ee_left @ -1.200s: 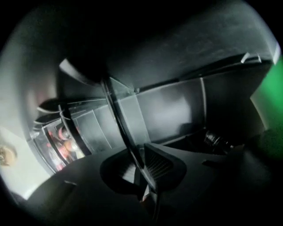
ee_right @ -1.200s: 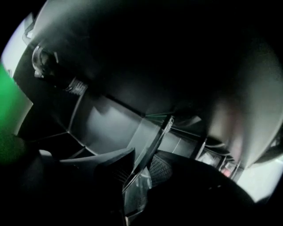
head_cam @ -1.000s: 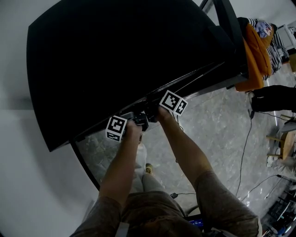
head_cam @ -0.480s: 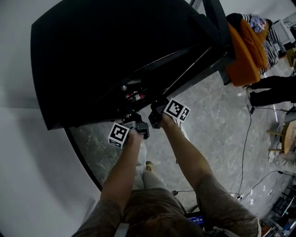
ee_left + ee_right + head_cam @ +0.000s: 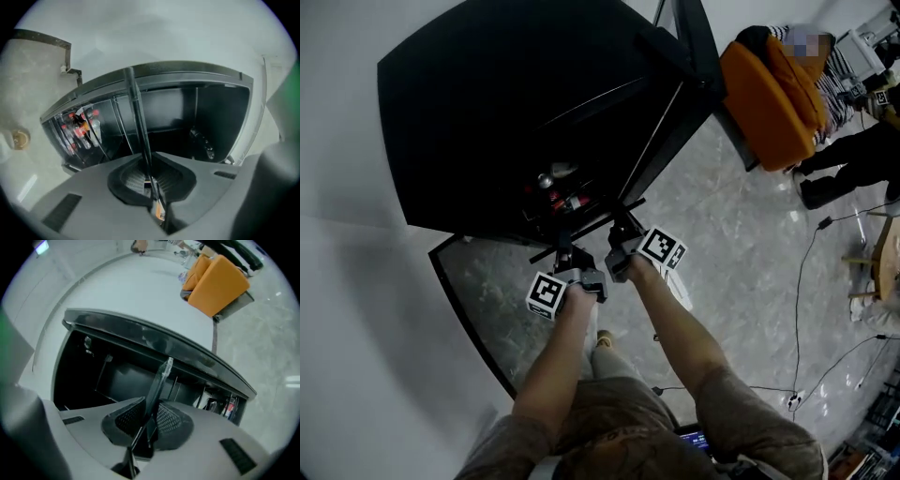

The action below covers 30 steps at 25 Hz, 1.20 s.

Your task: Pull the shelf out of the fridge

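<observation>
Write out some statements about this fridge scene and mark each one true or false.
1. Both the left tool and the right tool clamp the shelf. True; their jaws have just been closing further on it.
2. The fridge is white. False: it is black.
3. Red-capped bottles are in the fridge. True.
4. In the head view the orange object is left of the fridge. False: it is at the right.

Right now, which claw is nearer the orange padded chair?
Right. The right claw grips the dark-edged glass shelf on the side toward the orange padded chair; the left claw grips it farther over, away from the chair. Both have just been closing on it.
</observation>
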{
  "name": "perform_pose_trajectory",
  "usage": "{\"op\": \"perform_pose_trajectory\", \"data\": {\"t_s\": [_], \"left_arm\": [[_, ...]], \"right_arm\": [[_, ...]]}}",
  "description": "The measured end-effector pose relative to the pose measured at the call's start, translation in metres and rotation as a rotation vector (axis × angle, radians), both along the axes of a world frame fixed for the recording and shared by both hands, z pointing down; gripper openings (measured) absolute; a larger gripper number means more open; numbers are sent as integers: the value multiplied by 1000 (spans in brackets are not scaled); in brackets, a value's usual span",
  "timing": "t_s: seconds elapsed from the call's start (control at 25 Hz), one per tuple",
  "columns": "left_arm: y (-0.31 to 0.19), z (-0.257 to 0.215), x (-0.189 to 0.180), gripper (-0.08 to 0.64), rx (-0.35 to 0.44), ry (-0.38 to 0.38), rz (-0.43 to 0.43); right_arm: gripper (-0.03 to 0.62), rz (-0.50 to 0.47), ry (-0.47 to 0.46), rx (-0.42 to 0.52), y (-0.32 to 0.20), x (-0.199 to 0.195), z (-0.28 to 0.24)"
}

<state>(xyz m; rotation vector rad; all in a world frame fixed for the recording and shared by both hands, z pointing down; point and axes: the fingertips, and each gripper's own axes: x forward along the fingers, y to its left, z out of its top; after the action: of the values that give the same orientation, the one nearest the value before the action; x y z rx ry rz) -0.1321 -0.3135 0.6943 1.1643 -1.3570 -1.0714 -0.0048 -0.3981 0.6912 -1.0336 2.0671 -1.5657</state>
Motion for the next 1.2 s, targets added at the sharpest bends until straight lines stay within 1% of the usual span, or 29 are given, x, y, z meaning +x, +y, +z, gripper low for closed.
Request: {"op": "perform_pose_trajectory", "data": {"t_s": [0.08,0.24,0.48,0.64,0.8,0.88,1.04,1.2], "left_arm": [[8,-4,4,28,-2,9,2],[25,-11,12,28,-14,14,23],[46,-36,20,29,-3,2,102],[60,-70,21,29,31,-17,158],[78,-109,25,29,68,9,200],[88,-128,26,29,78,1,220],[107,-162,30,29,117,19,257],[128,-190,31,29,124,-6,303]], "right_arm": [[61,20,-15,-9,9,5,-5],[60,48,-15,-25,30,16,-12],[57,95,-28,-25,60,28,-39],[54,126,-58,-19,84,34,-70],[51,150,-89,-19,110,39,-110],[48,160,-102,-14,121,41,-130],[46,172,-128,-2,146,45,-163],[44,161,-143,-4,173,47,-191]]}}
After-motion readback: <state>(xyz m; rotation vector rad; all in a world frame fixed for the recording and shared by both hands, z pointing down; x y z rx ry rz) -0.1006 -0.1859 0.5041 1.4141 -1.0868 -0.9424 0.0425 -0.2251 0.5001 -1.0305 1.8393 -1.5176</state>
